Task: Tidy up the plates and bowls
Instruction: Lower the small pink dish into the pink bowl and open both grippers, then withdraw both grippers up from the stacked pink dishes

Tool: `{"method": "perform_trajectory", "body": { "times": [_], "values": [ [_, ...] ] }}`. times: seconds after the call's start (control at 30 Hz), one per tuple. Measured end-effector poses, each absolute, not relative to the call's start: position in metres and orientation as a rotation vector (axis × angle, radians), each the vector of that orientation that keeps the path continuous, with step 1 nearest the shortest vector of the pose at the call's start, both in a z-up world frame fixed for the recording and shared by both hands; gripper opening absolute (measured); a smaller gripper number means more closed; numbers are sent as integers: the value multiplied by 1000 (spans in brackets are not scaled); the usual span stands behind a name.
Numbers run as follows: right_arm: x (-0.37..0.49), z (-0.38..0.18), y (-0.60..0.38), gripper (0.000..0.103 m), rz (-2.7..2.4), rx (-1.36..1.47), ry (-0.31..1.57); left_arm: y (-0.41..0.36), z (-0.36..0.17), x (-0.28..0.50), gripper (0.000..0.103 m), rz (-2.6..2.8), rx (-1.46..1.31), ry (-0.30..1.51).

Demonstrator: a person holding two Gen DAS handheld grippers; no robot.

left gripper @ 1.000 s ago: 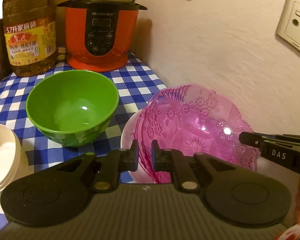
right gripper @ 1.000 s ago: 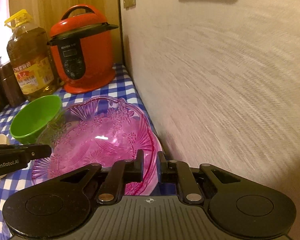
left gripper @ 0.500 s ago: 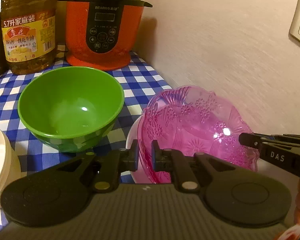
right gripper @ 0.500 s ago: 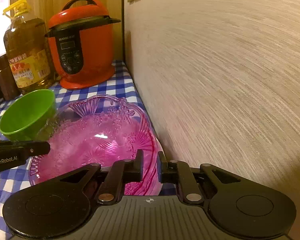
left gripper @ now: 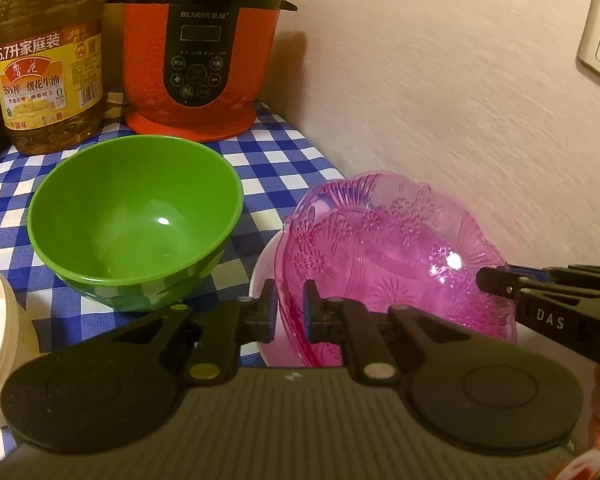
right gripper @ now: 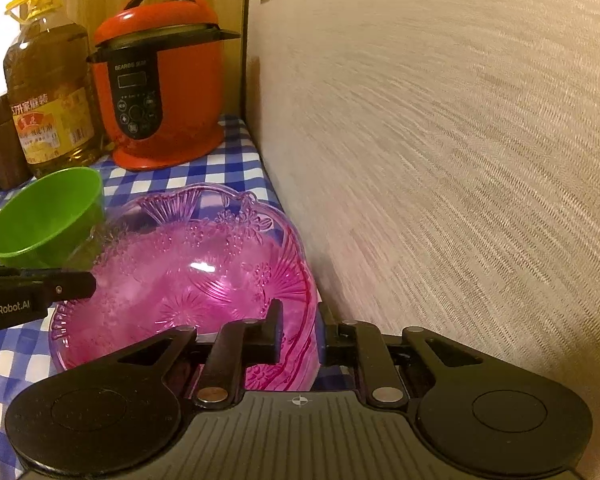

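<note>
We have the left tool (left gripper: pixel 290 312) and right tool (right gripper: pixel 302 334) each clamped on the pink bowl (left gripper: pixel 392 252) rim; next, we judge, carry it leftward toward the green bowl (left gripper: pixel 136 216).

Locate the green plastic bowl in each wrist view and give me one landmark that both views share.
Left wrist view: the round green plastic bowl sits left of centre on the blue checked cloth, left of the pink patterned glass dish.
Right wrist view: the same bowl is at the left edge, partly behind the dish.
Shared landmark: the red electric pressure cooker behind the bowl.
</note>
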State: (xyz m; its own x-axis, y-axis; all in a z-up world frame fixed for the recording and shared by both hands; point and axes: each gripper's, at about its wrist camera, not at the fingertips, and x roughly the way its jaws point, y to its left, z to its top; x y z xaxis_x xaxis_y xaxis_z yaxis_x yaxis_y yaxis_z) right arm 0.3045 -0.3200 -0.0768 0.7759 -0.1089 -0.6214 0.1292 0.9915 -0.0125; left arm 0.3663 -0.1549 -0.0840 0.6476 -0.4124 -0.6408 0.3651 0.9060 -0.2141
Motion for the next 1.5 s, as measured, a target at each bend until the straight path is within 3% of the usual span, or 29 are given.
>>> {"method": "perform_trajectory", "body": {
  "times": [0.1,0.13,0.17,0.2,0.27,0.93,1.5],
  "values": [
    [307,-79,-321,16,-116,43,678,-156,-86,366,16,-442,-61,744],
    [307,-80,-322,21,-113,46,676,-157,-85,366,19,-445,-59,740],
    [306,-80,-322,34,-109,53,665,-157,-85,364,23,-449,-55,733],
    [304,-79,-323,40,-108,59,650,-158,-84,363,26,-454,-47,723],
    [300,-76,-323,45,-88,75,629,-158,-82,361,31,-454,-38,707],
    [248,-61,-314,46,-52,202,621,-141,-53,319,31,-475,-68,699],
    [185,11,-253,46,50,299,597,-54,11,229,31,-347,-95,696]
  ]
}}
